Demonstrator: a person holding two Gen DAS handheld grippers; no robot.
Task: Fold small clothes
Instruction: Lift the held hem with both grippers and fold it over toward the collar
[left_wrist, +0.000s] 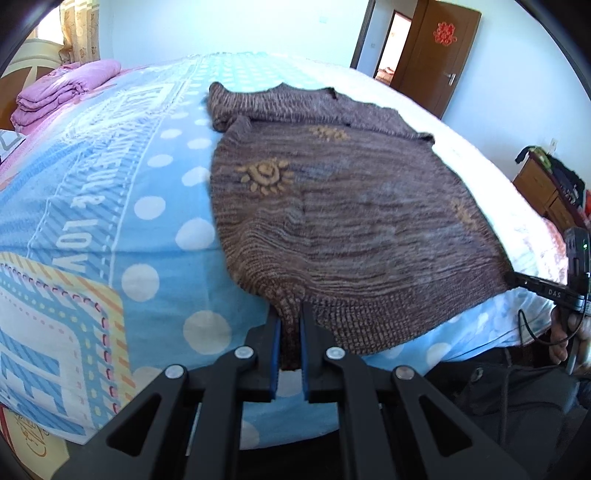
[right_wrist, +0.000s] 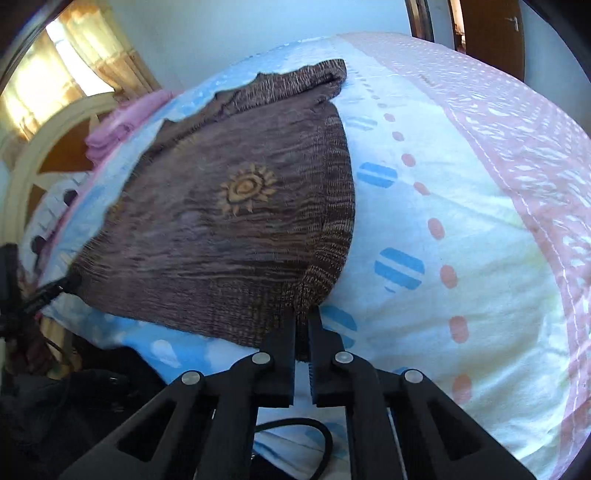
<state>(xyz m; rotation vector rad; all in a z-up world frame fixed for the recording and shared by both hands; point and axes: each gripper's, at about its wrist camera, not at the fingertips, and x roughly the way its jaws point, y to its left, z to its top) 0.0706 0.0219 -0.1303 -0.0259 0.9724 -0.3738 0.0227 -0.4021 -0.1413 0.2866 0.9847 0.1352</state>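
A small brown knitted sweater (left_wrist: 343, 206) with yellow sun motifs lies spread on the bed, hem toward me, sleeves folded at the far end. My left gripper (left_wrist: 290, 314) is shut on the hem's left corner. My right gripper (right_wrist: 303, 314) is shut on the hem's right corner of the sweater (right_wrist: 236, 221). The right gripper also shows at the right edge of the left wrist view (left_wrist: 517, 278), and the left gripper at the left edge of the right wrist view (right_wrist: 68, 282).
The bed (left_wrist: 110, 206) has a blue dotted cover with a pink and white part (right_wrist: 480, 184) on the right. Folded pink bedding (left_wrist: 62, 92) lies by the headboard. A wooden door (left_wrist: 436, 51) and a cluttered dresser (left_wrist: 546, 184) stand beyond.
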